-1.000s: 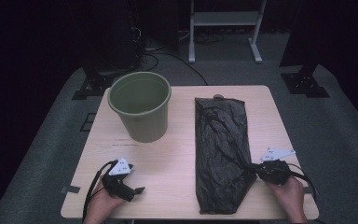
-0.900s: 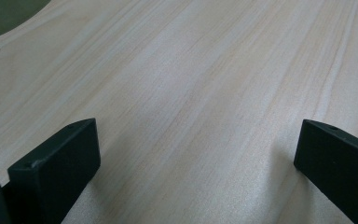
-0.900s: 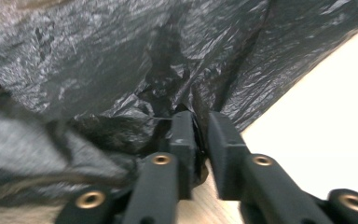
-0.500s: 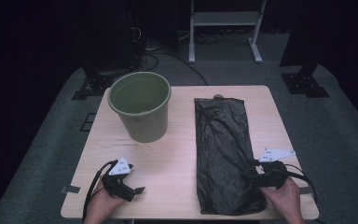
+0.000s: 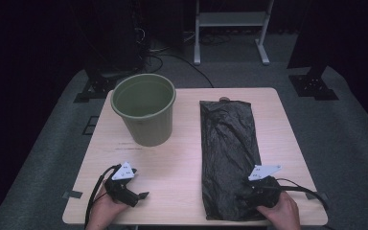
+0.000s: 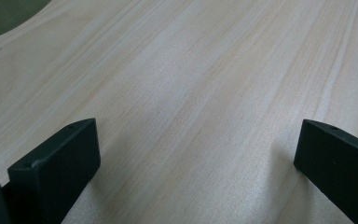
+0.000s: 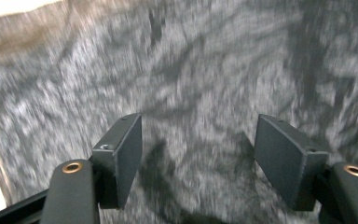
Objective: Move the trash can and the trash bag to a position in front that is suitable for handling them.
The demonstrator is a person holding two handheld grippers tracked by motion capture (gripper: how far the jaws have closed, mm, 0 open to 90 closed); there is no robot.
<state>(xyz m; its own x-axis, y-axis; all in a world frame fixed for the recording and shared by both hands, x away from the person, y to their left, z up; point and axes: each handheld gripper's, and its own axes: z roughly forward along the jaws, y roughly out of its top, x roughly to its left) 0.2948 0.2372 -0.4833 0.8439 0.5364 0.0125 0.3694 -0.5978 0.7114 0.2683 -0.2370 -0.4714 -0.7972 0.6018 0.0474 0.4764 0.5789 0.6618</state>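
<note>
High view: your right gripper [image 5: 247, 195] sits over the near end of the black plastic bag [image 5: 230, 143], which lies flat and lengthwise on the wooden table [image 5: 182, 163], stretching ahead of the claw toward the far edge. Your left gripper [image 5: 141, 195] rests low over bare wood, well apart from the bag and with the green bucket [image 5: 143, 115] ahead of it.

Right gripper view: the jaws stand apart with nothing between them, and crinkled bag film [image 7: 196, 93] lies directly beneath and ahead of them. The picture is blurred, so you cannot tell whether the tips touch the film. Left gripper view: the left gripper [image 6: 196, 154] has its jaws spread wide over bare table [image 6: 191, 84], gripping nothing.

Handling, as a judgement:
- Treat the bag as very light, thin and fully limp. It will not hold shape when lifted, and will drape and trail below the claw.
- The film is likely slick. A shallow pinch may slip out.
- The layers lie flat against each other and the table, so a single layer may be hard to separate.

Where to take hold: pinch a raised wrinkle or the near hem just below the right claw, closing fully on a fold of gathered film.
</note>
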